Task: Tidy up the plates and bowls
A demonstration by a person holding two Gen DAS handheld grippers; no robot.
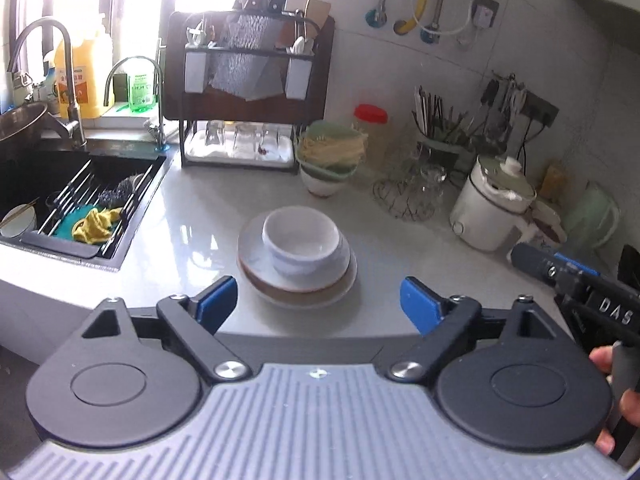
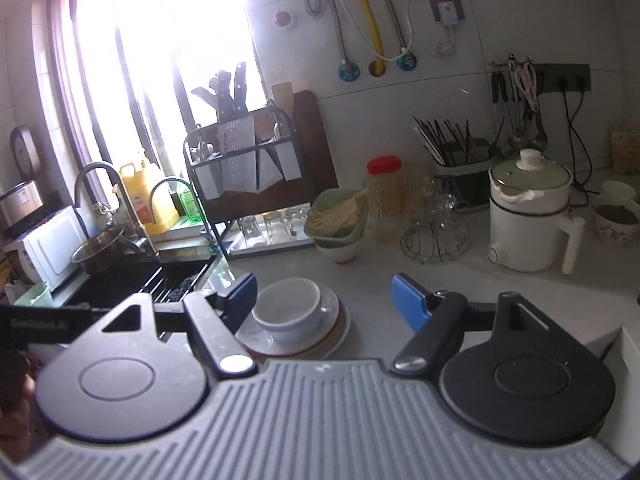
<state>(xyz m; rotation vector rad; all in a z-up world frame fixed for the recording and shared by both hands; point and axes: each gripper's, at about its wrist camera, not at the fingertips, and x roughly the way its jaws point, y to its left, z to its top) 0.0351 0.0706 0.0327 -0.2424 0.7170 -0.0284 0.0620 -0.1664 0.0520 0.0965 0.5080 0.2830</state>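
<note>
"das" on right tongs (image 1: 580,280) — white bowl (image 1: 301,242) on plates (image 1: 296,276).

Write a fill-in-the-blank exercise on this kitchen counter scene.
1. The white ceramic bowl sits on a stack of ___.
2. Both the left gripper and the right gripper are ___.
3. The clear plastic jar has a ___ lid.

Missing words: plates; open; red
</note>
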